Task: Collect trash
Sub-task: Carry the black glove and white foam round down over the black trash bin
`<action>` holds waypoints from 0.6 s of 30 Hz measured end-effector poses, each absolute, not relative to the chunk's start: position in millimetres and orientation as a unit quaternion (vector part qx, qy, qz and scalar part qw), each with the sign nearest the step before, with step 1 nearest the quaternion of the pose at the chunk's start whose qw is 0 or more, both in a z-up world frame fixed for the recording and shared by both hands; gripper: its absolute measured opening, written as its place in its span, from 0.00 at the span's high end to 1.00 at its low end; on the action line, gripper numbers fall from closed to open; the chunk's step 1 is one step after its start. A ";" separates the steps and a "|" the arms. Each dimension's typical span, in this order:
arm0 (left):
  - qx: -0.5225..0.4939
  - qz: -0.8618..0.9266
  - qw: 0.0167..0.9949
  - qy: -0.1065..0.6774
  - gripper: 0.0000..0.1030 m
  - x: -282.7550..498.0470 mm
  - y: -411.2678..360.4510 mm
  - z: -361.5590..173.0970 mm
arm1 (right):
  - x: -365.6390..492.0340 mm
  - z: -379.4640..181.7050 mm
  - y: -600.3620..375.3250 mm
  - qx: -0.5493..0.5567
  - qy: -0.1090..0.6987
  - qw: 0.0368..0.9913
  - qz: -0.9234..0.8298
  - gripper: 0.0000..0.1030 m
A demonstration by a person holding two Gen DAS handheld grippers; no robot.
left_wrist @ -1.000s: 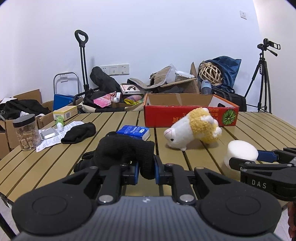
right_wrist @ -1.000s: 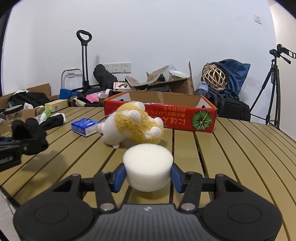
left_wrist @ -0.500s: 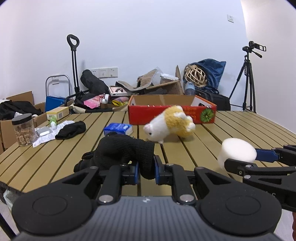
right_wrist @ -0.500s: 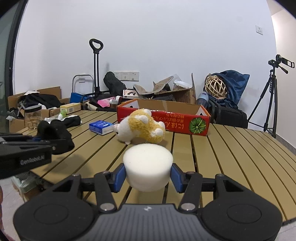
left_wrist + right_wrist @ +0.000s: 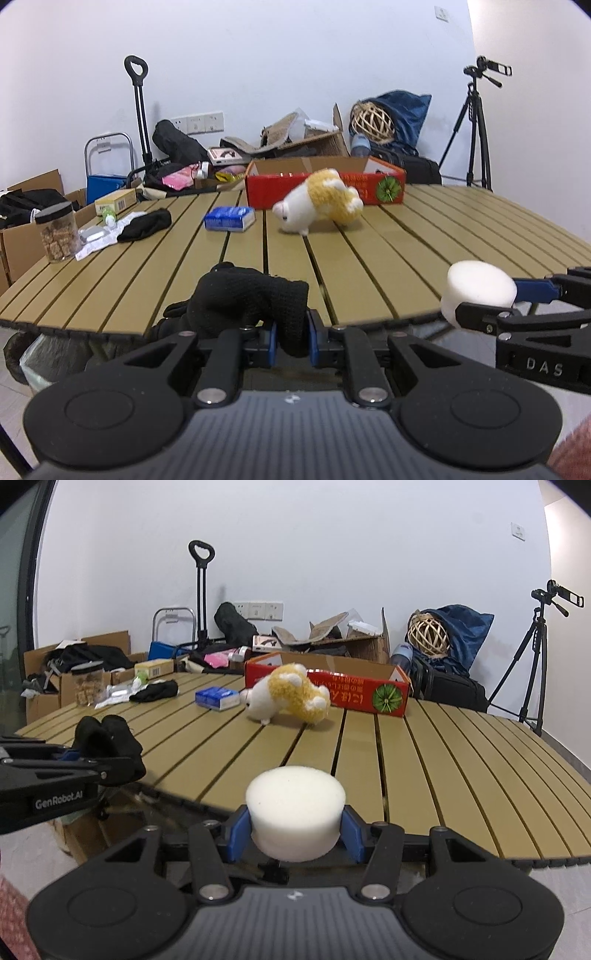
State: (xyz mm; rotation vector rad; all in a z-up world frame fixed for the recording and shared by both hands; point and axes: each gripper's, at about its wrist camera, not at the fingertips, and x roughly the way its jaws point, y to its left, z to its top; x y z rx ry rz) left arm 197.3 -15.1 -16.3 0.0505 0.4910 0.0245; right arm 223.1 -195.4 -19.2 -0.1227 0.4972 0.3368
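Both claws are gripping trash clear of the table's edge (image 5: 369,321), presumably for binning: left gripper (image 5: 291,338) pinching the black glove (image 5: 243,302), right gripper (image 5: 295,830), at three o'clock, clamping the white foam puck (image 5: 295,808).

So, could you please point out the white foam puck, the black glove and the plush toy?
white foam puck (image 5: 295,805), right wrist view, front wall.
black glove (image 5: 251,299), left wrist view, knitted back.
plush toy (image 5: 299,206), left wrist view, white flank.

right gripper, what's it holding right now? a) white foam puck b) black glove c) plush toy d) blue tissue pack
a: in the right wrist view the right gripper has its blue pads pressed on both sides of the white foam puck, while the black glove sits in the left gripper.
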 end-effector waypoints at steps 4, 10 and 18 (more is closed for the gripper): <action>0.032 0.008 0.965 0.259 0.84 183.1 -17.1 -22.7 | 208.9 -24.2 -199.5 -0.060 0.264 0.948 0.167 0.50; 0.037 0.004 0.958 0.285 0.84 167.5 -17.4 -35.4 | 193.5 -39.3 -197.6 -0.070 0.295 0.938 0.168 0.50; 0.042 0.002 0.945 0.325 0.84 155.6 -15.8 -59.0 | 180.8 -69.1 -193.6 -0.084 0.353 0.917 0.167 0.50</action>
